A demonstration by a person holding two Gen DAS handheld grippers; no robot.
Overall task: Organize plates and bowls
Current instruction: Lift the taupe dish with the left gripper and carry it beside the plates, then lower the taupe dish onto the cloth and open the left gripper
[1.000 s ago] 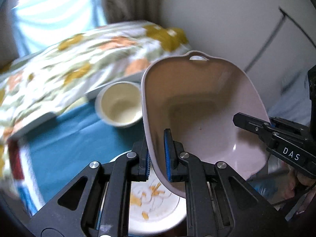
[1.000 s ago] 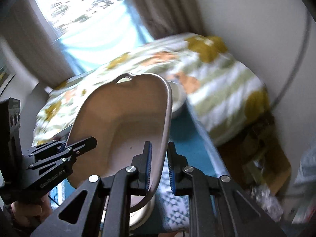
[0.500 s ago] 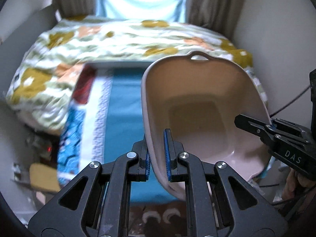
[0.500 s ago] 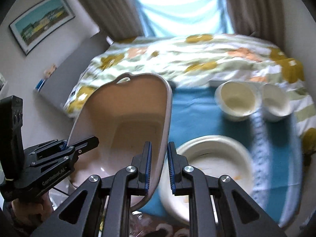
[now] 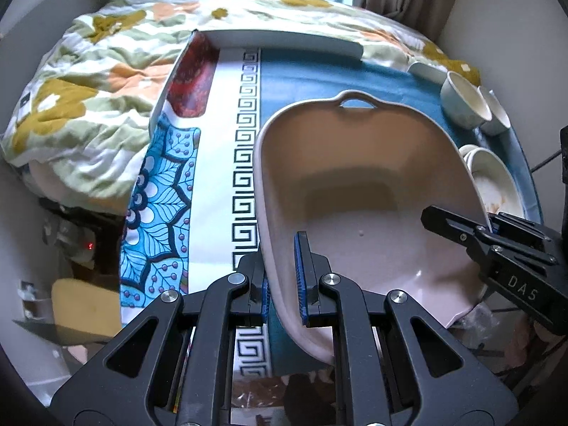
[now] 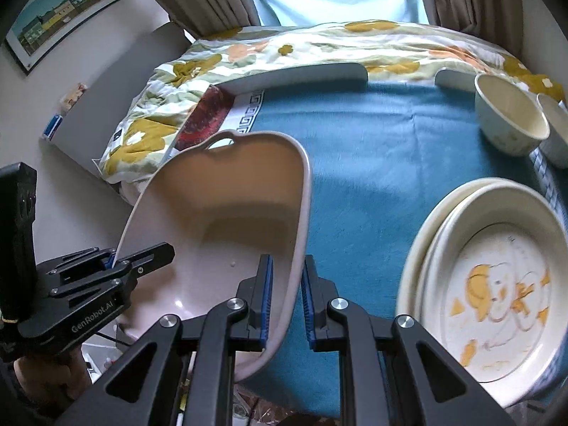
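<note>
A pale pink basin with a loop handle at its far end hangs tilted over the table, carried by both grippers. My left gripper is shut on its left rim. My right gripper is shut on its right rim. Each gripper shows in the other's view, the right gripper at the basin's far side and the left gripper likewise. The basin is empty. Two stacked cream plates with an orange print lie at the right. Two cream bowls stand behind them.
The table wears a blue cloth with a white key-pattern strip and a blue floral edge at the left. A flowered quilt on a bed lies behind and left. Curtains and a window are at the back.
Both hands have carried the basin to the left and lower. The plates and bowls have slid from under the basin to the right side of the views.
</note>
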